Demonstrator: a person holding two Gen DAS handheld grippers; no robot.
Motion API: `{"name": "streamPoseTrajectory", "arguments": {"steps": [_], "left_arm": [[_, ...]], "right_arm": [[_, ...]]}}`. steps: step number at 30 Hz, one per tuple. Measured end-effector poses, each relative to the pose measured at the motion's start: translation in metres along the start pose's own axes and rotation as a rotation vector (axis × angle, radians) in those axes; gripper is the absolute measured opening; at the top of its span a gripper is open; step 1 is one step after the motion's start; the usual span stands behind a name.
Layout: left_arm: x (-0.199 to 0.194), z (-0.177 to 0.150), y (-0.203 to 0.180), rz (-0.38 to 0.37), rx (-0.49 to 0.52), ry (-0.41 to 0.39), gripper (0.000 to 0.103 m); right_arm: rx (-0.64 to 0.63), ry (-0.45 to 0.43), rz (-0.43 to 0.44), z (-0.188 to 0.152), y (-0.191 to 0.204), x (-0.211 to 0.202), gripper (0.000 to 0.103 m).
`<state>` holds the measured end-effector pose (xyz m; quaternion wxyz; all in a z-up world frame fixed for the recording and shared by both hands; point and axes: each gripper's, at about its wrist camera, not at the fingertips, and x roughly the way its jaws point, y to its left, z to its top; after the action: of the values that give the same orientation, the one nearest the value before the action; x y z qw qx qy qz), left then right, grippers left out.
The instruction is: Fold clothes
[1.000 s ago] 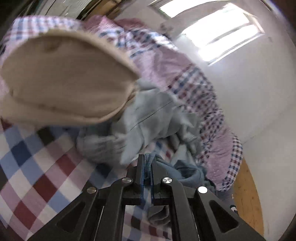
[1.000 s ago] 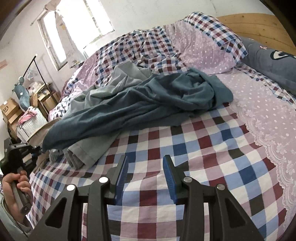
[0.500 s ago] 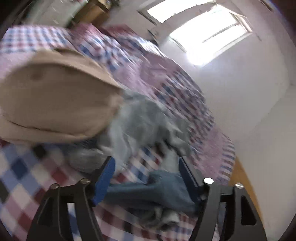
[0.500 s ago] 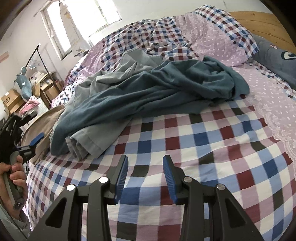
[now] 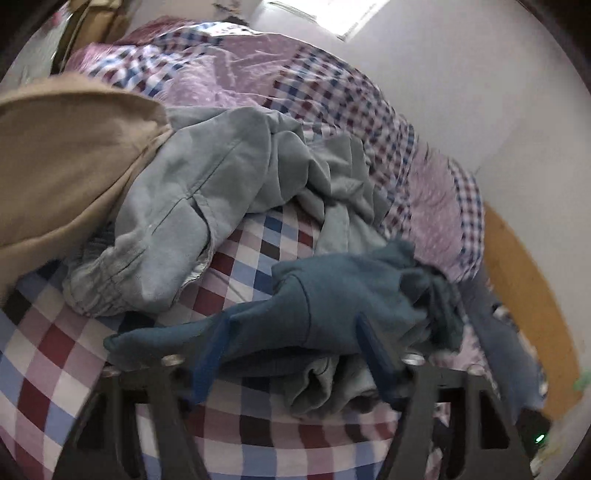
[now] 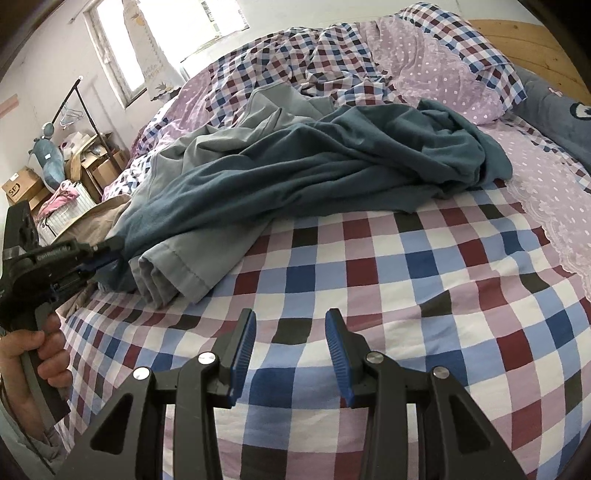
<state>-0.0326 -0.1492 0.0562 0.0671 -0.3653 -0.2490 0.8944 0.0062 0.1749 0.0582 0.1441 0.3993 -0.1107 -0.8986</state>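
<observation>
A dark teal garment (image 6: pixel 332 166) lies crumpled across a pale grey-green garment (image 6: pixel 177 273) on the checked bed sheet (image 6: pixel 424 295). In the left wrist view the teal garment (image 5: pixel 332 302) lies between the wide-open jaws of my left gripper (image 5: pixel 291 354), with the grey garment (image 5: pixel 192 206) behind it. A tan garment (image 5: pixel 55 158) lies at the left. My left gripper also shows at the left of the right wrist view (image 6: pixel 99 258), at the clothes' near end. My right gripper (image 6: pixel 290 354) is open and empty above bare sheet.
A purple dotted and checked duvet (image 6: pixel 406 62) is bunched at the bed's far side, with a grey pillow (image 6: pixel 554 110) and wooden headboard (image 6: pixel 517 33) at right. Boxes, a basket and a clothes rack (image 6: pixel 74 155) stand beside the bed at left.
My left gripper was shut on the teal garment a second ago, then opened wide and let it drop onto the bed. My right gripper moved slightly nearer the clothes and stays open.
</observation>
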Motion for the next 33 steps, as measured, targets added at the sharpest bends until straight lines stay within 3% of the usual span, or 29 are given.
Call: {"name": "streamPoseTrajectory", "arguments": {"steps": [1,2,6,9,17,20,25,27,29,33], "left_arm": [[0.002,-0.001,-0.002,0.004,0.014,0.011,0.013],[0.000,-0.001,-0.003,-0.007,0.018,0.009,0.007],[-0.011,0.001,-0.005,-0.069,0.019,-0.032,0.005],[-0.035,0.010,-0.004,-0.144,-0.024,-0.123,0.004],[-0.102,0.029,-0.008,-0.499,-0.129,-0.324,0.000],[-0.104,0.033,-0.007,-0.488,-0.105,-0.318,0.000],[-0.064,0.025,0.006,-0.324,-0.107,-0.190,0.000],[-0.046,0.023,0.005,-0.259,-0.090,-0.110,0.012],[-0.035,0.018,0.003,-0.213,-0.070,-0.050,0.058],[-0.024,0.008,-0.005,-0.208,-0.025,-0.018,0.070]], "right_arm": [[0.000,-0.001,-0.001,0.000,0.000,0.001,0.041],[0.001,-0.002,-0.002,0.001,0.000,0.001,0.041],[0.001,-0.008,-0.009,0.001,0.000,0.001,0.041],[-0.007,-0.014,-0.015,0.001,0.000,0.001,0.041],[-0.040,-0.027,-0.022,0.002,0.005,0.001,0.041],[-0.041,-0.015,-0.025,0.001,0.006,0.005,0.041],[-0.048,-0.012,-0.019,0.001,0.009,0.007,0.041],[-0.048,-0.008,-0.018,0.000,0.009,0.009,0.041],[-0.048,-0.007,-0.016,0.001,0.009,0.009,0.041],[-0.046,-0.011,-0.016,0.001,0.008,0.008,0.041]]}}
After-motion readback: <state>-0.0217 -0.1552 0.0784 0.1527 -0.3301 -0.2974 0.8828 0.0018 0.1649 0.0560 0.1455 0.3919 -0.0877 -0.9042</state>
